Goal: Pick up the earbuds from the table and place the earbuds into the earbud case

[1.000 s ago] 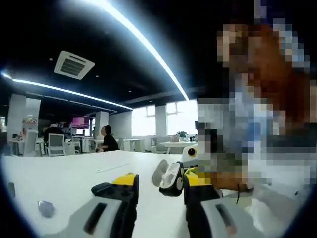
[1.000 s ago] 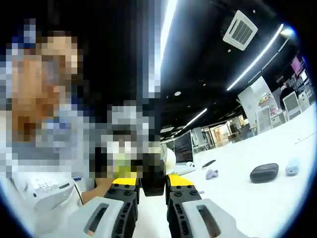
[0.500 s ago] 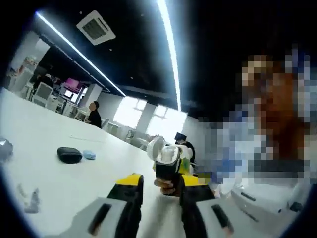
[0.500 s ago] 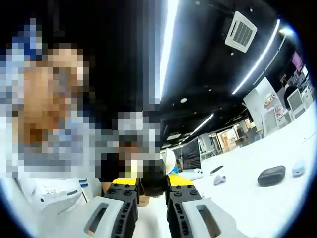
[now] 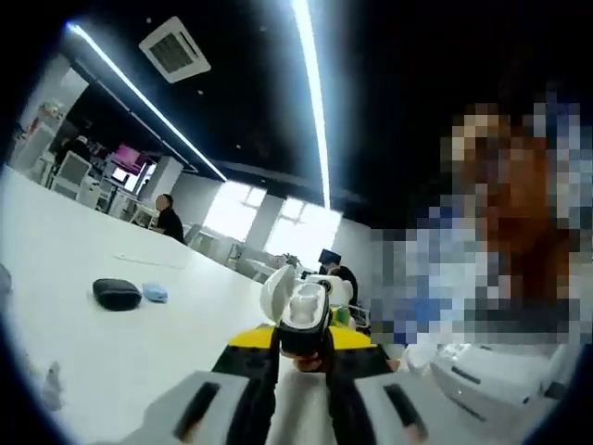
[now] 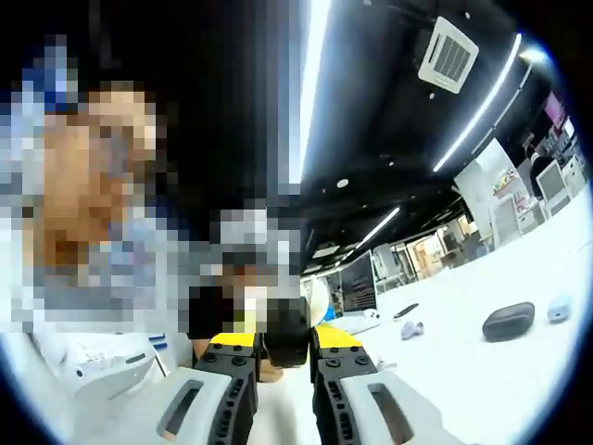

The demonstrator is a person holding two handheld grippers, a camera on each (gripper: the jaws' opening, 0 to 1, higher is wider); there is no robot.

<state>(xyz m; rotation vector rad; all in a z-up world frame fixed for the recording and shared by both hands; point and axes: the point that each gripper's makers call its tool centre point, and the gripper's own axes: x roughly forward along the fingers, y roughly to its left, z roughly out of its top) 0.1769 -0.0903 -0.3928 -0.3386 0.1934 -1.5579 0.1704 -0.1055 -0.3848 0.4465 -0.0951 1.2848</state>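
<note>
i had the earbud case (image 5: 298,320) lifted off the table (image 5: 111,343) with its lid swung open, and in the left gripper view the left gripper (image 5: 301,345) looked pressed in on its dark base, while in the right gripper view the right gripper (image 6: 286,345) was clamped on the same dark body. something pale sat in the open top, but i could not tell whether it was an earbud. a small pale object (image 6: 411,328) lay on the table, so i judged seating unfinished.
</note>
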